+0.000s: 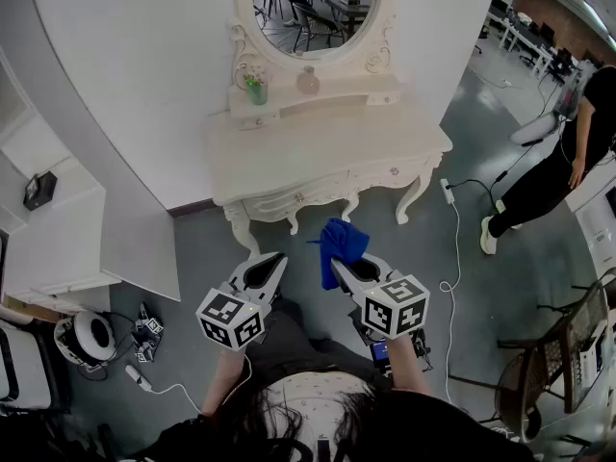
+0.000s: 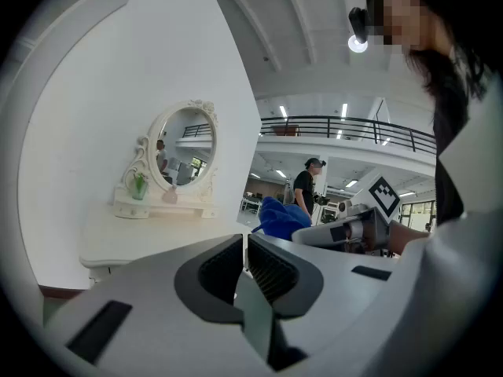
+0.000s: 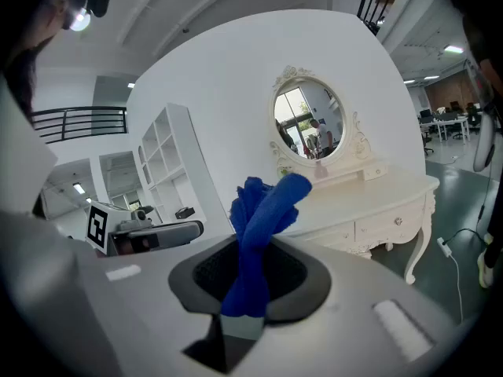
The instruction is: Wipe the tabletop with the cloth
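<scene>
A blue cloth (image 1: 342, 243) (image 3: 260, 226) is pinched in my right gripper (image 1: 343, 264) (image 3: 251, 277), bunched and sticking out past the jaws. My left gripper (image 1: 269, 263) (image 2: 244, 267) is beside it, shut with nothing between its jaws. Both are held in the air above the floor, short of the cream dressing table (image 1: 289, 152) (image 3: 393, 196) (image 2: 126, 238), whose top lies ahead of them. The cloth (image 2: 279, 217) also shows in the left gripper view, to the right of the table.
On the table's back shelf stand an oval mirror (image 1: 313, 8), a green cup (image 1: 256, 89) and a small round bottle (image 1: 308, 82). A white cabinet (image 1: 58, 229) is at left, cables and a power strip (image 1: 448, 191) on the floor, a person (image 1: 553, 166) at right.
</scene>
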Demonstrator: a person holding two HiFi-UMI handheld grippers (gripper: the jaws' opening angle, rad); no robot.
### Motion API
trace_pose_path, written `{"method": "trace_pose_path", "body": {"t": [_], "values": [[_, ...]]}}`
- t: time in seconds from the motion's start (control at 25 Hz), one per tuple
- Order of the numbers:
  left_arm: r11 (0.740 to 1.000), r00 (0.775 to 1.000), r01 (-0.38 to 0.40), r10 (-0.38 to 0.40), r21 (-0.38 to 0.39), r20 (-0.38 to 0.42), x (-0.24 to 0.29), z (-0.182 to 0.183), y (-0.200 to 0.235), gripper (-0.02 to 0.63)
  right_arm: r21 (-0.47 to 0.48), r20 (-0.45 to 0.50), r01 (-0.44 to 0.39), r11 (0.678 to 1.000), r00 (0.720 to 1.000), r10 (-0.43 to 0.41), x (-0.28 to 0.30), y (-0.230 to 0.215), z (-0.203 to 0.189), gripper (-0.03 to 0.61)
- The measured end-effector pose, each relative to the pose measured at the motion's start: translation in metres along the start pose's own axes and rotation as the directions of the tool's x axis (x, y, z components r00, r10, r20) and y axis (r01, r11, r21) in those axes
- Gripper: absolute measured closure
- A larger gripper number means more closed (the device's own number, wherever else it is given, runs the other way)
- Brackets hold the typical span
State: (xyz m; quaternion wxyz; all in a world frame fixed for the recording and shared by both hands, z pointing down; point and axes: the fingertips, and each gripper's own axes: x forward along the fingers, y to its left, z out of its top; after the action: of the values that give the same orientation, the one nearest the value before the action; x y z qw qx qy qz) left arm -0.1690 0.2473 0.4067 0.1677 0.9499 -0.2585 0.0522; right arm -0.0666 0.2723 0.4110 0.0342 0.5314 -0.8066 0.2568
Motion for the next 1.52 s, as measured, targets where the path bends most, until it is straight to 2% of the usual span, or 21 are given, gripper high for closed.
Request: {"method": "trace_pose_path", "body": {"t": [0.44,0.72,1.0,1.24,1.52], "values": [[1.0,1.0,0.003,-0.003,0.022,-0.008,0.001,-0.001,-0.009,0.611,0.038,0.032,-0.001,0.999,0.999,0.0,-0.011,-0.005,-0.001,0.492],[0.999,1.0,-0.011,0.012,0.033,-0.023,-0.003,-0.001,-0.007,0.611,0.058,0.019,-0.014,0.998,1.0,0.013,-0.003,-0.007,-0.003,0.492],[0.999,0.998,-0.042,0.043,0.012,-0.038,-0.001,-0.004,0.015,0.611,0.077,-0.01,-0.037,0.996,0.999,0.038,0.018,-0.008,-0.006,0.492],[0.999,0.998,-0.033,0.032,-0.018,-0.057,0.029,-0.005,0.048,0.611,0.097,-0.039,0.0,0.995,0.999,0.003,0.045,-0.035,-0.002,0.492],[0.999,0.999,-0.02,0.019,-0.046,-0.032,0.075,0.021,0.105,0.611,0.104,-0.084,0.031,0.994,0.996,-0.022,0.099,-0.073,0.03,0.492]]}}
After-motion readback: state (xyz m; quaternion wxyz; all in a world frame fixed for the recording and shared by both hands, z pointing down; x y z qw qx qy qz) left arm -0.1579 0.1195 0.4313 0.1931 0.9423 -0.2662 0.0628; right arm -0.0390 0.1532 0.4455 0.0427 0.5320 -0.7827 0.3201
